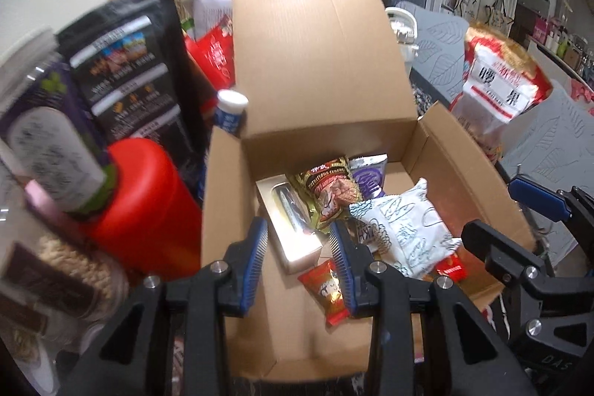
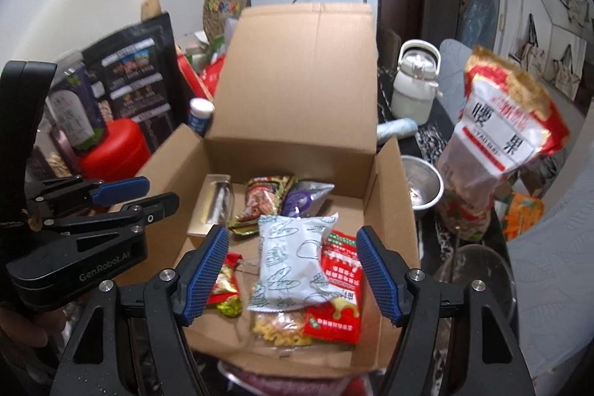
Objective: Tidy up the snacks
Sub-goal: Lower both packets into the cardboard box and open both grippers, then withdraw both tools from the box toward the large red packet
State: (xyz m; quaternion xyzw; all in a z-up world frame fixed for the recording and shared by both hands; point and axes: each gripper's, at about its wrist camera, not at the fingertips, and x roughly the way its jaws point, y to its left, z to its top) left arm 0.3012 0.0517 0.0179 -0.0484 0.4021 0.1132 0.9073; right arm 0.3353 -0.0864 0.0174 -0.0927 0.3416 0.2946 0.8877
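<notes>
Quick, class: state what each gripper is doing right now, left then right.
Left gripper: jaws open, holding nothing.
Right gripper: jaws open, holding nothing.

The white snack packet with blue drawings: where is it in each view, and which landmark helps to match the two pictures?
Left wrist: white packet lies in the box, lower right of centre, beside the right finger.
Right wrist: white packet lies in the box, centre, between the fingers, on a red packet.
Shared landmark: the gold cereal sachet behind it.
</notes>
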